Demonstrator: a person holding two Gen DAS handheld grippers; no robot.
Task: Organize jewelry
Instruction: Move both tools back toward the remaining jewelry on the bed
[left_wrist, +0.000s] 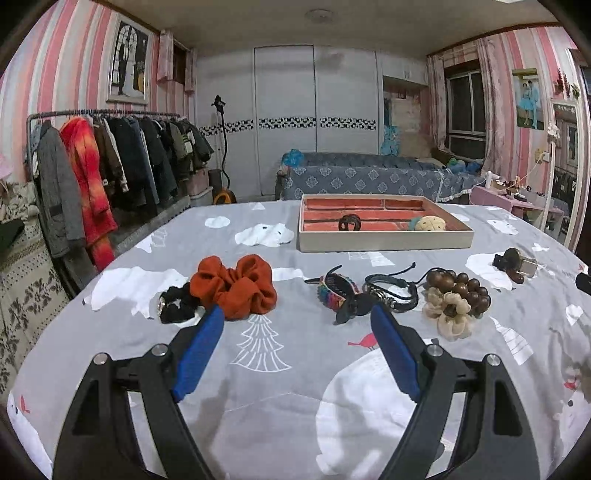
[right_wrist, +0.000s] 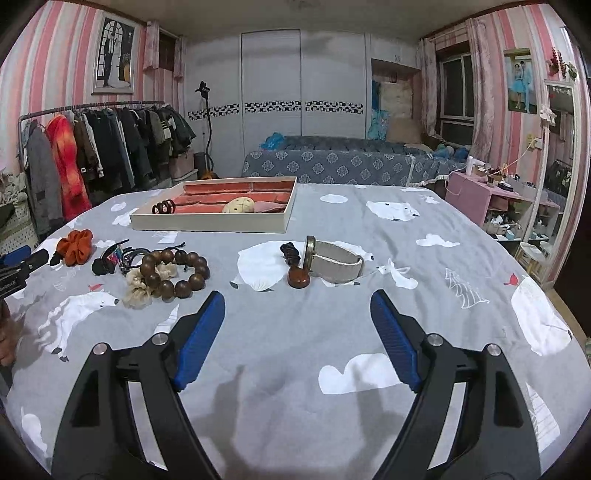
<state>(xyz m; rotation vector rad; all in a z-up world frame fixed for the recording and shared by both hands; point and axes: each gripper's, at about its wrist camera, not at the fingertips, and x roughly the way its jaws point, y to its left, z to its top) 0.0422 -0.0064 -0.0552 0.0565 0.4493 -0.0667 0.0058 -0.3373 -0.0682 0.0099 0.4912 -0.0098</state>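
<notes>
A cream tray (left_wrist: 384, 242) with red compartments sits at the far side of the table; it also shows in the right wrist view (right_wrist: 207, 223). Before my open, empty left gripper (left_wrist: 297, 317) lie an orange scrunchie (left_wrist: 236, 286), a black scrunchie (left_wrist: 175, 304), a woven bracelet (left_wrist: 334, 291), a black hair claw (left_wrist: 352, 308), black cord bracelets (left_wrist: 393, 290) and a wooden bead bracelet (left_wrist: 460, 288). My open, empty right gripper (right_wrist: 297, 302) faces a cream-strapped watch (right_wrist: 334, 260) and a brown hair clip (right_wrist: 295, 267).
The table carries a grey cloth (right_wrist: 295, 369) with white bears. The tray holds a dark hair clip (left_wrist: 349, 221) and a cream round piece (left_wrist: 428, 223). A beige flower tie (left_wrist: 450, 314) lies by the beads. A clothes rack (left_wrist: 110, 166) stands left, a bed (left_wrist: 369, 177) behind.
</notes>
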